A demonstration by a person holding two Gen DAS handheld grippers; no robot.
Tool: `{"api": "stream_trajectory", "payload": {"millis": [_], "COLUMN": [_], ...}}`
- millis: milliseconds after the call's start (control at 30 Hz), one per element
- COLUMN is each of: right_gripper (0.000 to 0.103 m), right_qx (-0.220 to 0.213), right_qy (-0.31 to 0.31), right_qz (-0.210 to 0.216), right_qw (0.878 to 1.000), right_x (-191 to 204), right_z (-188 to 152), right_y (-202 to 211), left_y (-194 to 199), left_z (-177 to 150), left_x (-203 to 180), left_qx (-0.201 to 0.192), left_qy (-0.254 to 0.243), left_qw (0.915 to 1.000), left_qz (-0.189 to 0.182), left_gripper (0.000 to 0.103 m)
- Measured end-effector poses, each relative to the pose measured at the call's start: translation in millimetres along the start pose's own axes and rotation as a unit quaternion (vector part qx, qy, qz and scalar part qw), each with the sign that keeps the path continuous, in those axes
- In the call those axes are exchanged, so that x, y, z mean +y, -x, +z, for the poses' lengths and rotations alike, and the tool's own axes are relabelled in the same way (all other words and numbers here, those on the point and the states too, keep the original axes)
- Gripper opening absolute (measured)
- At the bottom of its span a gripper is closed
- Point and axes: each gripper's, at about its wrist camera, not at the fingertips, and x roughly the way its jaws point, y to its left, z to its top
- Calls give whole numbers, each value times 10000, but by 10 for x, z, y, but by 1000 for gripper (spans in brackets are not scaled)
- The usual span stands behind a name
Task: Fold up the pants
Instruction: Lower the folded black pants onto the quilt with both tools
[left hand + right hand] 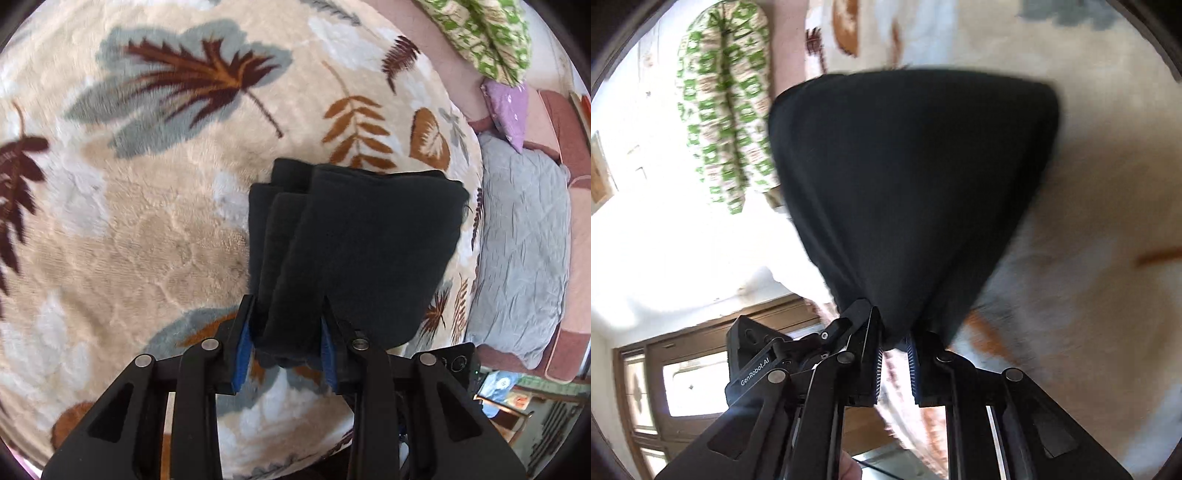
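Observation:
The black pants (354,240) are folded into a thick stack of layers and hang above a cream leaf-print blanket (147,229). My left gripper (288,328) is shut on the near edge of the stack, with blue pads on both sides of the layers. In the right wrist view the pants (912,192) spread out as a wide black sheet in front of the camera. My right gripper (894,339) is shut on another edge of the pants. The other left-hand device (757,362) shows beside it, at lower left.
A grey pillow (524,251) and a purple cushion (508,107) lie on a pink sofa at the right. A green-patterned cushion (484,33) sits at the top right; it also shows in the right wrist view (727,99). A wooden door (665,384) is at lower left.

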Motion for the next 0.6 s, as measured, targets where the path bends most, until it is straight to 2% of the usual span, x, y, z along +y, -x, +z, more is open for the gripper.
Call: {"api": "stream_trajectory", "payload": {"millis": [133, 233, 367, 433, 467, 533, 600], "right_gripper": [11, 13, 27, 34, 37, 37, 39], "right_qx": [-54, -20, 260, 288, 307, 213, 55], "right_qy": [23, 91, -9, 105, 189, 381, 685], "right_qz": [-244, -312, -274, -228, -186, -91, -11], "right_qw": [9997, 9995, 9993, 9993, 9992, 9990, 9976], "right_x": [-30, -33, 17, 50, 103, 256, 398], "right_z": [69, 101, 161, 161, 174, 246, 319], "right_y": [-20, -6, 133, 301, 410, 562, 739], "left_y": [-51, 38, 302, 453, 536, 632, 672], "left_z": [-28, -37, -117, -168, -198, -230, -233], "left_x": [-18, 28, 144, 175, 179, 207, 272], "left_qx": [-158, -145, -186, -295, -388, -496, -528], "left_qy": [36, 82, 174, 139, 100, 115, 194], "left_qw": [9998, 9997, 9946, 9912, 9902, 9901, 9898], "left_qz": [150, -203, -1011, -1281, -1338, -1309, -1307], "left_gripper": [31, 31, 35, 39, 41, 41, 46]}}
